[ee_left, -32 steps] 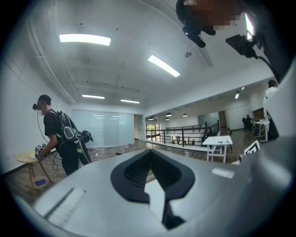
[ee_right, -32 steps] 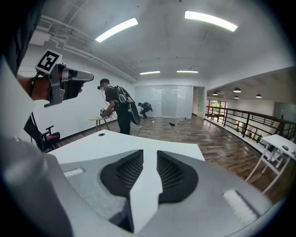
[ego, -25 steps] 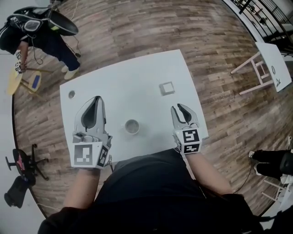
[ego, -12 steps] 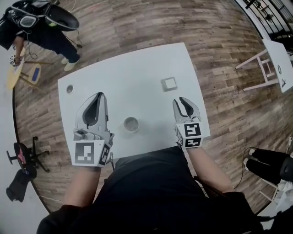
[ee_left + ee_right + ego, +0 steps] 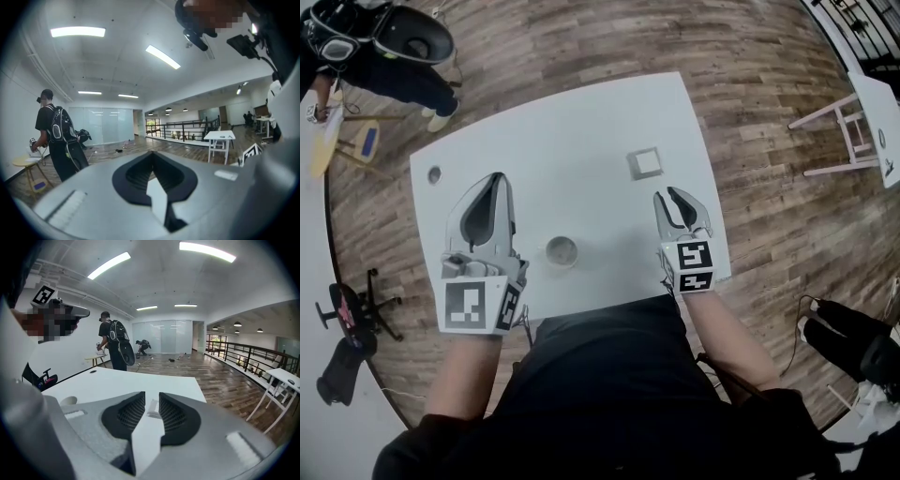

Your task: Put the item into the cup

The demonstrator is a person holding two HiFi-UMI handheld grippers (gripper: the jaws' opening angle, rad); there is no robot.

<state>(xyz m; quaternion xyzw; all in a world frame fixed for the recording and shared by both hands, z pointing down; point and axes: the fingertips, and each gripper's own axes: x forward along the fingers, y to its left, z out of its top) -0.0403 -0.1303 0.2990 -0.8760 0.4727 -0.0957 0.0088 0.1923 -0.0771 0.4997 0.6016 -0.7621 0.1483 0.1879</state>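
Note:
A small white cup [image 5: 561,251] stands near the front edge of the white table [image 5: 581,122], between my two grippers. The item, a small flat white square [image 5: 644,162], lies further back on the right. My left gripper [image 5: 494,180] hovers left of the cup, its tips together and nothing in them [image 5: 151,153]. My right gripper [image 5: 671,197] sits just in front of the square, jaws apart and empty. In the right gripper view the square [image 5: 153,408] shows through the gap of that gripper [image 5: 151,395], and the cup [image 5: 69,400] is low at the left.
A small dark round spot [image 5: 434,174] marks the table's far left corner. The table's right edge [image 5: 720,234] runs close to my right gripper. A person with a backpack [image 5: 115,345] stands beyond the table by a small round stool [image 5: 323,150]. A white side table [image 5: 874,122] stands at the right.
The head view has shifted, so the table sits a little higher in the picture. Both grippers have drifted slightly, the right one lower over the table. Neither gripper's jaws have changed.

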